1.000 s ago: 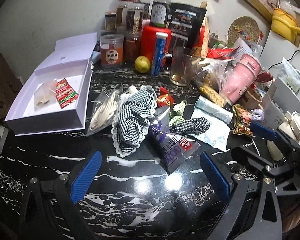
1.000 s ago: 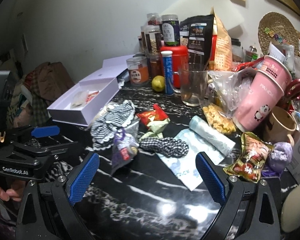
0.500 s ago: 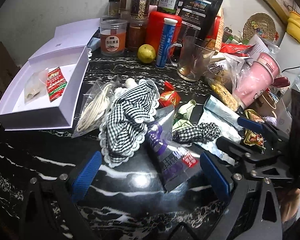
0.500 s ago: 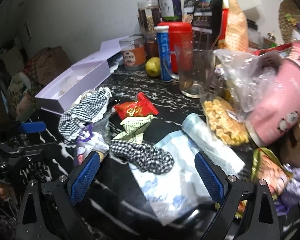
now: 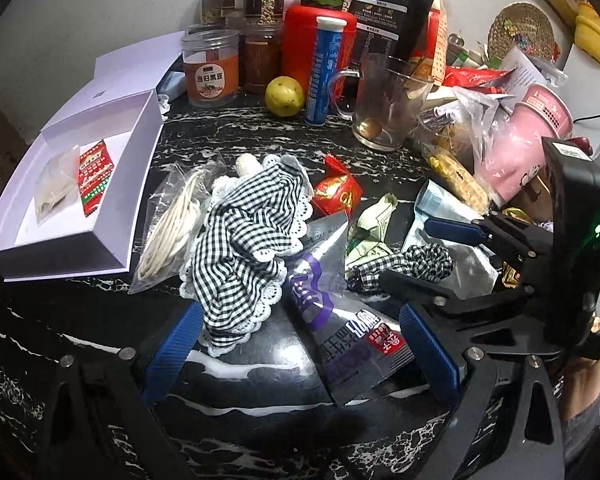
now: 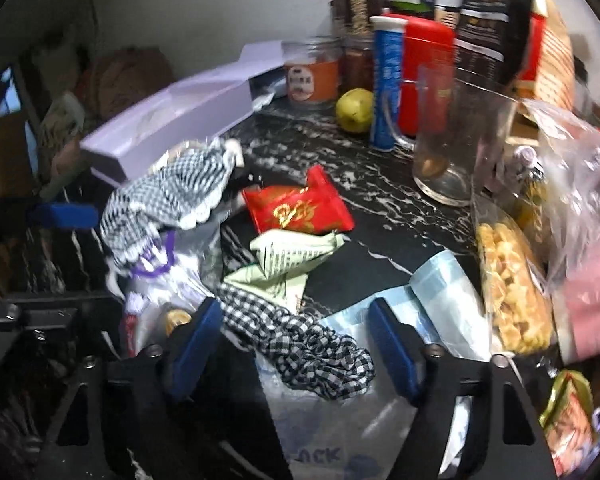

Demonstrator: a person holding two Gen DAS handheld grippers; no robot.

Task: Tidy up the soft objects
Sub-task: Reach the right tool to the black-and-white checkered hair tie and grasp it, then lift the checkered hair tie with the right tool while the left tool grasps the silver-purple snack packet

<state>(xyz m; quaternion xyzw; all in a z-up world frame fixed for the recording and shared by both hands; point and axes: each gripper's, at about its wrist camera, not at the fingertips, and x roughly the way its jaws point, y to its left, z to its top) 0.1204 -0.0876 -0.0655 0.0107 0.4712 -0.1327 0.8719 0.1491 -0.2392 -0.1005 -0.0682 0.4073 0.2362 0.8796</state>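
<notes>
A black-and-white checked cloth with a lace edge (image 5: 244, 248) lies crumpled on the black marble table (image 5: 80, 320); it also shows in the right wrist view (image 6: 168, 200). A small checked scrunchie (image 6: 300, 340) lies on a pale plastic bag; it shows in the left wrist view too (image 5: 412, 264). My left gripper (image 5: 300, 352) is open, its fingers either side of the cloth's near end and a silver-purple snack packet (image 5: 340, 332). My right gripper (image 6: 296, 344) is open around the scrunchie, and shows from the side in the left wrist view (image 5: 432, 252).
An open white box (image 5: 68, 200) with two sachets sits at the left. Red (image 6: 296, 208) and green (image 6: 296, 252) wrappers lie mid-table. Jars, a red canister, a blue tube, a lemon (image 5: 284, 96), a glass mug (image 5: 384, 104) and a pink cup crowd the back and right.
Both grippers have moved forward and down. The left now straddles the checked cloth and snack packet. The right now straddles the scrunchie. Both stay open.
</notes>
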